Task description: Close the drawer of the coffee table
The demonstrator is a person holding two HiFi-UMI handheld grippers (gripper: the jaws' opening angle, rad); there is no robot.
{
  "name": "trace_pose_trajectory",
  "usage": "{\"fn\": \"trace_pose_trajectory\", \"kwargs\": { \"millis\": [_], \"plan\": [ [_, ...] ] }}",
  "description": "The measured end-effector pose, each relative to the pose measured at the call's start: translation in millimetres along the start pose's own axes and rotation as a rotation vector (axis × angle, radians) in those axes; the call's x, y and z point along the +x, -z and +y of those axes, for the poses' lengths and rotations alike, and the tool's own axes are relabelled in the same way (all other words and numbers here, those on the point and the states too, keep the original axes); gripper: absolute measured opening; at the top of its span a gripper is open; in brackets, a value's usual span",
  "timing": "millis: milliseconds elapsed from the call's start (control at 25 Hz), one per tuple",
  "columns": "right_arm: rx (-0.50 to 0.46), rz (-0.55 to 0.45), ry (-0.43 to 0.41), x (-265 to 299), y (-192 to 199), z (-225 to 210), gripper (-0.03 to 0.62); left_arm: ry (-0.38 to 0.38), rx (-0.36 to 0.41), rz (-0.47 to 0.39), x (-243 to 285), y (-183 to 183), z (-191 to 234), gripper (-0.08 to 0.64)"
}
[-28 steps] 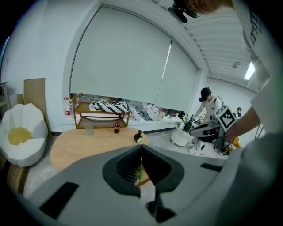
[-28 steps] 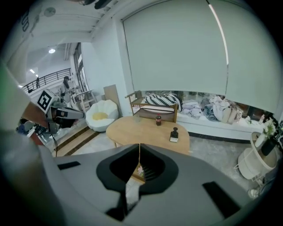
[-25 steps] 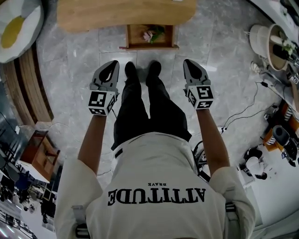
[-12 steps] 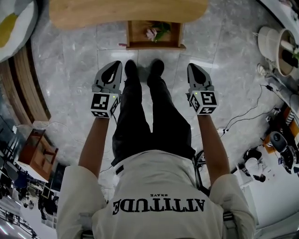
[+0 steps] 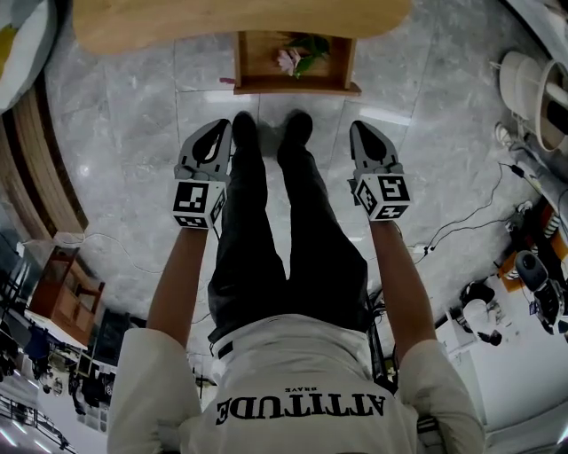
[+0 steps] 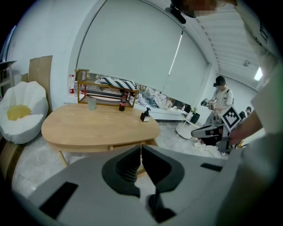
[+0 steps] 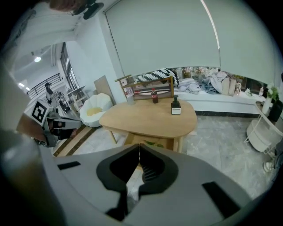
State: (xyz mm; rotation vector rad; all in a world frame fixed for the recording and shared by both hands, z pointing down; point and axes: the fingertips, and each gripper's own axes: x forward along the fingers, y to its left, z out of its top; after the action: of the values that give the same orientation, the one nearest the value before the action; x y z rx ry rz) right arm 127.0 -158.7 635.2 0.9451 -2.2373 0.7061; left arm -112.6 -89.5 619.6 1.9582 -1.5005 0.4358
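A light wooden coffee table (image 5: 133,27) stands ahead of me on the grey marble floor. Its drawer (image 5: 295,85) is pulled out toward me and holds a pink flower (image 5: 287,60) with green leaves. My left gripper (image 5: 216,129) is shut and empty, beside my left leg, well short of the drawer. My right gripper (image 5: 363,130) is shut and empty too, beside my right leg. In the left gripper view the table (image 6: 99,128) lies beyond the closed jaws (image 6: 141,148). The right gripper view shows the table (image 7: 148,117) and the drawer front (image 7: 152,142) past the closed jaws (image 7: 139,146).
On the tabletop stand a cola bottle (image 7: 154,96), a small black dispenser (image 7: 176,106), a glass (image 6: 91,103) and a wooden rack (image 6: 106,92). A white shell-shaped chair (image 6: 22,112) sits to the table's left, a white stand (image 5: 531,89) and cables (image 5: 461,217) to the right. Another person (image 6: 219,99) stands far off.
Both grippers have sunk lower, still shut and level with each other. The head view has shifted so the table and open drawer sit a little nearer and higher in frame.
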Motion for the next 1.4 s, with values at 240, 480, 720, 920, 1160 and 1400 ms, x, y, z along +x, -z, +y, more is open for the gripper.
{"fn": "trace_pose_trajectory", "kwargs": {
  "millis": [240,480,720,920,1160,1400],
  "plan": [
    [-0.024,0.046,-0.009,32,39,-5,0.018,-0.036,-0.022,0.005,26,35,17,0.021],
    [-0.014,0.066,0.044,62,72,-23,0.020,-0.044,-0.029,0.048,58,71,24,0.021],
    [0.016,0.076,0.061,91,103,-34,0.021,-0.084,-0.094,0.055,87,109,38,0.021],
    [0.030,0.086,0.077,111,129,-44,0.043,-0.084,-0.098,0.097,109,144,42,0.021],
    [0.045,0.115,0.096,129,164,-48,0.066,-0.065,-0.100,0.161,125,188,45,0.025],
    [0.073,0.130,0.129,148,188,-64,0.084,-0.068,-0.139,0.212,145,219,53,0.095]
  ]
}}
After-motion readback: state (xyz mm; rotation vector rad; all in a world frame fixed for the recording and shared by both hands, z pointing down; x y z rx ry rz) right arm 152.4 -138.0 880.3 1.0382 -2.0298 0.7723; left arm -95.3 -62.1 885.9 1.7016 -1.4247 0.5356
